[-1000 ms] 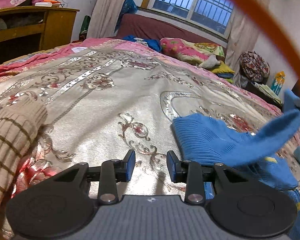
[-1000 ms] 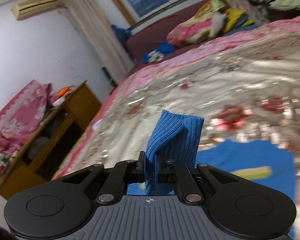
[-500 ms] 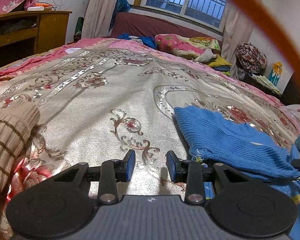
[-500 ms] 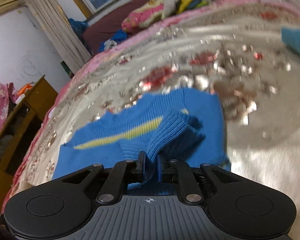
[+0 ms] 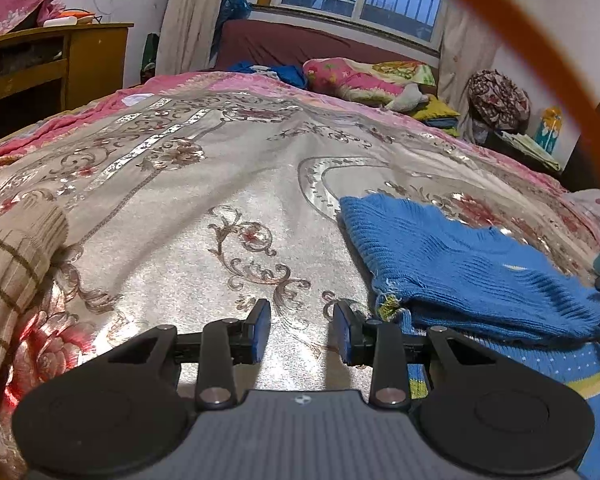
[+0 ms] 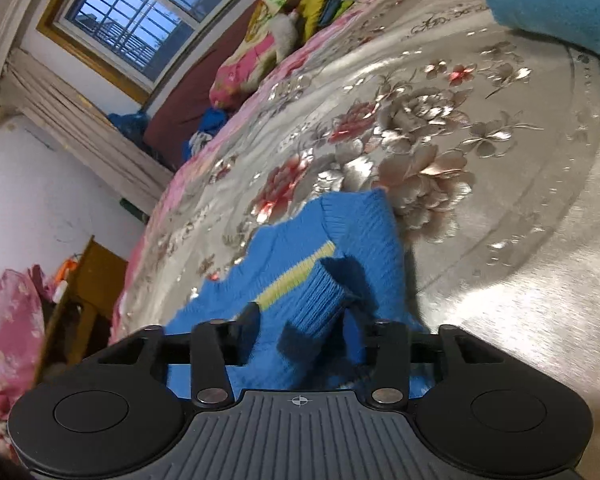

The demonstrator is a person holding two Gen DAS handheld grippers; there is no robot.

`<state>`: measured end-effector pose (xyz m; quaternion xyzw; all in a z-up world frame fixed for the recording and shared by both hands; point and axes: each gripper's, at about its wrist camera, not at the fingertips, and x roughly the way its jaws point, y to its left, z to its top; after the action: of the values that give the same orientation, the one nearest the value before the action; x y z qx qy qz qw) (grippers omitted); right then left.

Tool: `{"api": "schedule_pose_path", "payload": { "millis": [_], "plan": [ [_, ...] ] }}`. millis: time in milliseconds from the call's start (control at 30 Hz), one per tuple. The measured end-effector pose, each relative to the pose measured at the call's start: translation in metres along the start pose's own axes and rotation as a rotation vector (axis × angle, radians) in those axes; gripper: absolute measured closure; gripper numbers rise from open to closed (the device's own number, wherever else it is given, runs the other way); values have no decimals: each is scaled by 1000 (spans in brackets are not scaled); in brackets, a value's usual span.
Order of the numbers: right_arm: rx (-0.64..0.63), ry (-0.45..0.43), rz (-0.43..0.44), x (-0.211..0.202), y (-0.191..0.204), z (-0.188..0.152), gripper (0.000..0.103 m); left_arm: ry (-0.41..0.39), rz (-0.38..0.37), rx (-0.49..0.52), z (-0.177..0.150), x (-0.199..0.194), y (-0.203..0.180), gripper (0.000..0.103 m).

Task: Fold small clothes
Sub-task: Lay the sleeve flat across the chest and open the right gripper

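A small blue knit sweater (image 5: 460, 268) with a yellow stripe lies on the silver floral bedspread (image 5: 228, 216), its sleeve folded across the body. My left gripper (image 5: 302, 330) is open and empty, low over the bedspread just left of the sweater's edge. In the right wrist view my right gripper (image 6: 300, 334) is open over the sweater (image 6: 332, 256). The ribbed sleeve cuff (image 6: 316, 300) lies loose between its spread fingers.
A beige striped garment (image 5: 16, 264) lies at the left of the bed. A teal cloth (image 6: 556, 8) lies at the far right. A wooden cabinet (image 5: 56, 64) stands left of the bed. Pillows (image 5: 360, 76) and piled clothes sit by the window.
My right gripper carried the sleeve down across the sweater, then opened and let the cuff go. My left gripper stayed open in place.
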<state>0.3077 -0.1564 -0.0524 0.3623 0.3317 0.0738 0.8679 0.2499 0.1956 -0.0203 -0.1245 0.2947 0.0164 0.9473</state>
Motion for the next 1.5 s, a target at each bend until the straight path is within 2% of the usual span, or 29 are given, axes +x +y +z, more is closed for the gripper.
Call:
{"api": "schedule_pose_path", "payload": {
  "millis": [33,67,133,233,300,367,467,500,567,600,700,800,967,1100,1200,1367,1400,1433,1500],
  "plan": [
    [-10,8,-13,3,3,2,88,-1,1,5,0,0,-1,64],
    [-21,14,-25,5,7,4,90,-1,1,9,0,0,-1,64],
    [-42,-4,-17,4,17,8,91,-2,-1,12,0,-1,-1,64],
    [-75,-85,56,-13,31,15,92,-4,-4,11,1,-1,-1,64],
    [-98,-121,72,-24,35,14,92,-2,-5,12,1,0,-1,64],
    [-109,-107,26,-24,27,8,88,0,-4,16,0,0,-2,64],
    [-94,-46,-105,-12,2,-2,87,-3,-6,23,0,-2,-4,64],
    [-73,-43,-124,-11,-6,-4,87,-5,-6,25,-1,-3,-4,64],
    [-32,-56,-97,-16,-17,-5,87,-9,1,32,-1,-5,-6,64],
    [-35,-68,-99,-20,-17,-4,83,-12,4,34,-1,-7,-7,64],
    [-116,-106,-138,-31,-8,3,81,-33,17,53,1,-14,-15,64],
    [-173,-138,-125,-36,1,13,80,-50,-7,89,7,-18,-31,64],
    [-313,-54,-67,-10,24,13,80,-35,-75,125,21,-4,-67,64],
    [-400,27,-93,26,34,6,81,-10,-51,204,23,20,-92,64],
    [-436,21,-183,40,27,6,86,34,-13,203,20,34,-88,63],
    [-384,10,-182,39,13,16,88,32,8,193,18,27,-80,62],
    [-390,11,-188,37,15,15,87,30,14,190,19,25,-80,62],
    [-395,9,-192,34,16,13,81,29,18,181,19,21,-78,62],
    [-398,-4,-175,22,20,10,80,33,13,162,19,12,-73,62]
  ]
}}
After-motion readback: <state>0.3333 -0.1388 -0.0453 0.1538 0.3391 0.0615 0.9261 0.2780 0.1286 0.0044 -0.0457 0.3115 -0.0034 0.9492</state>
